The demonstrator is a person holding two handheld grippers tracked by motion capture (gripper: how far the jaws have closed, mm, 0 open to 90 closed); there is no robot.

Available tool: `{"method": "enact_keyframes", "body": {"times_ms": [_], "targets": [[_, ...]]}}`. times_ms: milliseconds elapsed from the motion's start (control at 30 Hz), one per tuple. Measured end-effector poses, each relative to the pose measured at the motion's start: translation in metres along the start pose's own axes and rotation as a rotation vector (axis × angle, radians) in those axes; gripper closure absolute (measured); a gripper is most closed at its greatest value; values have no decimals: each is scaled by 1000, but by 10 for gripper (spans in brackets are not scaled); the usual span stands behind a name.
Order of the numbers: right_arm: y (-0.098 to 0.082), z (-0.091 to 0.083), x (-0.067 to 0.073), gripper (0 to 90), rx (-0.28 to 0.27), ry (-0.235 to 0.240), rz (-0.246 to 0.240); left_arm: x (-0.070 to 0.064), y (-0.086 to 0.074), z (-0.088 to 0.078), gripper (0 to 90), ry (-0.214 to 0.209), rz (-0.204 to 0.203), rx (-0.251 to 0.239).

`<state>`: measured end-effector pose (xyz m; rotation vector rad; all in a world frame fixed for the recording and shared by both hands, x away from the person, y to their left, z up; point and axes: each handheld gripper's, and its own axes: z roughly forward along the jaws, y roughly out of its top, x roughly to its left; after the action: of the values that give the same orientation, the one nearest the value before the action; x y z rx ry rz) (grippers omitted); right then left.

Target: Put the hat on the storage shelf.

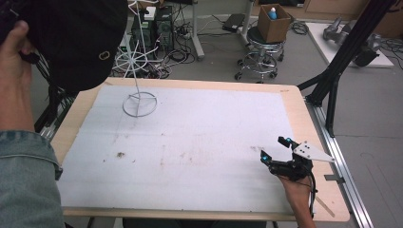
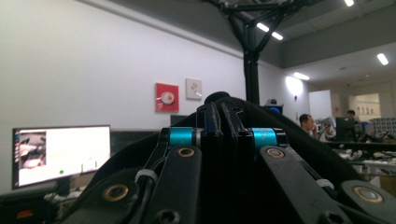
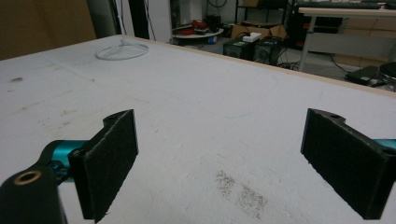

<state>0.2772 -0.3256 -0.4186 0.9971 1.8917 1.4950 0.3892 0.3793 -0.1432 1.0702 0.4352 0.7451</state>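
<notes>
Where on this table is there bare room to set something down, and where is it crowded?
The white mat is bare from the wire stand at the far left across to the right gripper at the near right; the whole middle and far right are free. Crowding is only around the stand's ring base and beside that open gripper.

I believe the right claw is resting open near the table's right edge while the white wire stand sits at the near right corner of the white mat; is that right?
Not quite. The right claw does rest open near the right edge of the table, but the white wire stand sits at the far left of the white mat, not the near right corner. The high view shows this.
</notes>
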Motion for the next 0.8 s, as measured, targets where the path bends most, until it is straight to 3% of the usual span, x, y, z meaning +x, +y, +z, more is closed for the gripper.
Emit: {"method": "enact_keyframes", "body": {"times_ms": [300,567,800], "targets": [[1,6,0,102,-11,7,-6,4,-29,-19,851,79,-4,134],[3,14,2,102,-14,21,-10,1,-54,-15,844,125,27,288],[4,19,4,102,-13,36,-13,1,-73,-15,840,140,18,312]]}}
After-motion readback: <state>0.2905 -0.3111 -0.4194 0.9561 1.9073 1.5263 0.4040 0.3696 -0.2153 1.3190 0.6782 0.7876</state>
